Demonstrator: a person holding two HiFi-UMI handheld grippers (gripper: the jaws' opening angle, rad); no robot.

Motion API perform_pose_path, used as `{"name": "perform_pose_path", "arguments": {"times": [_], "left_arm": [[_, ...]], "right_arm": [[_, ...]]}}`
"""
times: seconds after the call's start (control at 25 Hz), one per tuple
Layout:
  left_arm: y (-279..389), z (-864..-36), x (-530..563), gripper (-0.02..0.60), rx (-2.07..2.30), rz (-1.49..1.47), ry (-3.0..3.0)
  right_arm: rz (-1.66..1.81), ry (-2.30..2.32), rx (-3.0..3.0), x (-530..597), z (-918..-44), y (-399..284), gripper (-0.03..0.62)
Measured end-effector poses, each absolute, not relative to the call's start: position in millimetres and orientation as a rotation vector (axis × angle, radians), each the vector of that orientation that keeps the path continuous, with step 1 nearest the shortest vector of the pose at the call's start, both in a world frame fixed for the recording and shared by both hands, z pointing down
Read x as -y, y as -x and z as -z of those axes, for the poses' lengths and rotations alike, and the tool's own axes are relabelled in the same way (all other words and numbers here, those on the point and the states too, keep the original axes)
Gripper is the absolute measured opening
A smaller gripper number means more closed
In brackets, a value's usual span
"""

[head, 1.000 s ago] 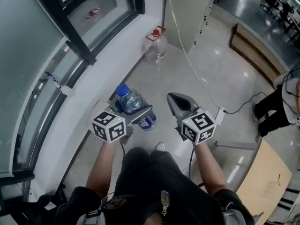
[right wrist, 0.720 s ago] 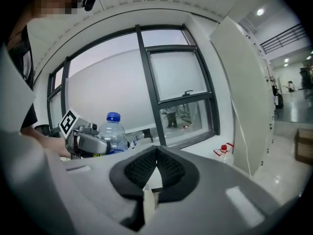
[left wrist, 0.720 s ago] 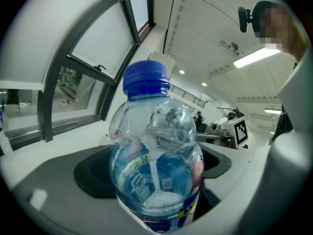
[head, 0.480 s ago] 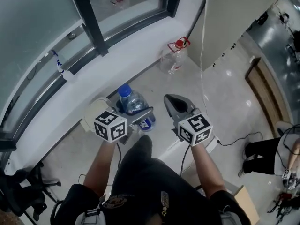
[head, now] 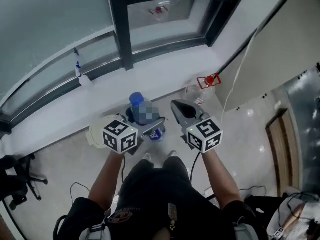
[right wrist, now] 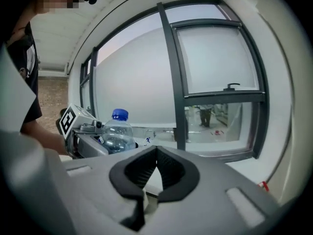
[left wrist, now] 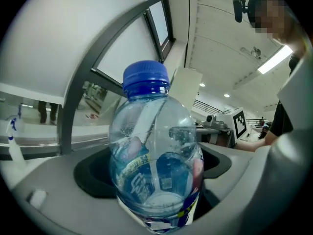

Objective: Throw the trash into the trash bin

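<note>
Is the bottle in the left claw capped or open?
Capped: a blue screw cap sits on the clear plastic bottle held by the left claw.

The person is holding both arms out ahead of the torso, the bare left forearm [head: 106,176] and right forearm [head: 218,176] running roughly parallel and somewhat apart. The left gripper [head: 144,123] is pointing forward, its marker cube [head: 120,135] facing up, and its jaws are clamping the lower body of the bottle [left wrist: 152,155], holding it upright with the cap on top. The right gripper [right wrist: 157,153] is pointing forward just beside the left one, about level with it, and its jaws are pressing together at the tips with nothing between them.
</note>
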State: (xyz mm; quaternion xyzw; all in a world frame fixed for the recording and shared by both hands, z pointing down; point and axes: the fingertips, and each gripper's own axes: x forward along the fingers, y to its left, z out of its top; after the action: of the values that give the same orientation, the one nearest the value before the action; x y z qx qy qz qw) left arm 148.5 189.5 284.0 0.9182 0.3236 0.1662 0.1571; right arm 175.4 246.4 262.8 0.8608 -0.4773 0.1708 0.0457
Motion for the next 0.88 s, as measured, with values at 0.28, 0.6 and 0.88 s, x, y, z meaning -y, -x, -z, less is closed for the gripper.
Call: {"name": "perform_pose_path", "arguments": {"times": [0.28,0.6,0.88], "left_arm": [[-183,-304,-122,0.488,-0.418,-0.450,-2.697],[-163,-317,-89,0.488,0.115,-0.425,-2.670],[-95,-370,-53,0.488,0.483,-0.389,-2.563]], "right_arm": [[-0.498,-2.300,1.872,-168,-280,-232,0.003],[-0.526,-1.858,2.194,-112,-314,-245,0.003],[-0.546,-1.470,2.289,-64,-385,-192,0.003]]}}
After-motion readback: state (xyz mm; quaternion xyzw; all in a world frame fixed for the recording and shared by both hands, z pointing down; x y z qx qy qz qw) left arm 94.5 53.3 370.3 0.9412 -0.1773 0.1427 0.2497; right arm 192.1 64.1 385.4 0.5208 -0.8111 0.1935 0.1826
